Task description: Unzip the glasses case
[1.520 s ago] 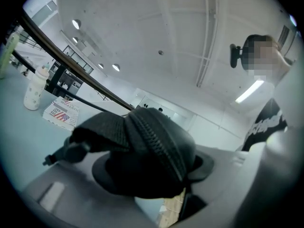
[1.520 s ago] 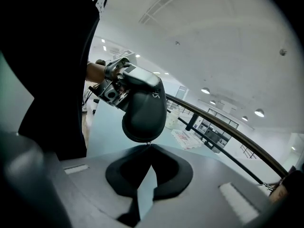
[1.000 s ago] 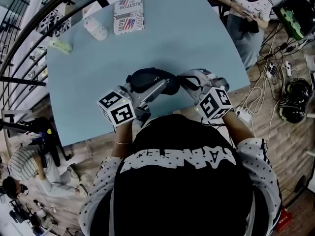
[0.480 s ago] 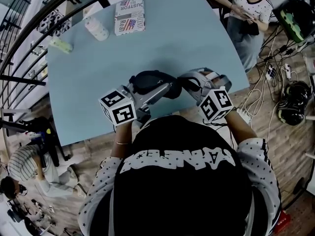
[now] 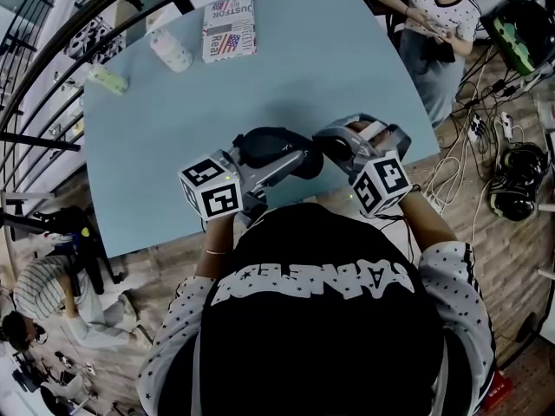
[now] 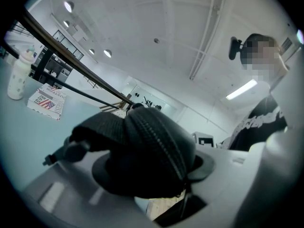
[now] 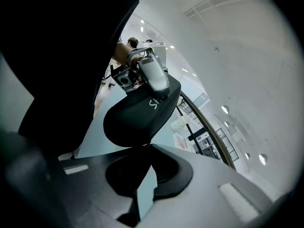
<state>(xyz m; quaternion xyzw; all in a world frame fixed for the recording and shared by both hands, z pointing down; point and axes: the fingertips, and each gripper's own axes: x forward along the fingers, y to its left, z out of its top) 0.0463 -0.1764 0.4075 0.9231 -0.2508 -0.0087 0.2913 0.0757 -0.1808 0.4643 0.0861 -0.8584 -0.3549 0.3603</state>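
A black zipped glasses case (image 5: 270, 144) is held just above the near edge of the light blue table (image 5: 329, 68). My left gripper (image 5: 282, 161) is shut on the case, with its pads clamping both sides; in the left gripper view the case (image 6: 142, 137) fills the gap and its zipper line runs over the top. My right gripper (image 5: 325, 146) comes in from the right, its jaws shut at the case's end. In the right gripper view its tips (image 7: 145, 148) pinch at the lower edge of the case (image 7: 137, 113), where the zipper pull sits, hidden between the pads.
At the table's far side lie a newspaper-print box (image 5: 227, 29), a white bottle (image 5: 170, 50) and a pale green object (image 5: 107, 80). A person (image 5: 434, 16) stands at the far right corner. Cables (image 5: 512, 172) lie on the floor to the right.
My right gripper has rolled a little about its own axis while staying at the case's end. The case and left gripper have shifted slightly to the right.
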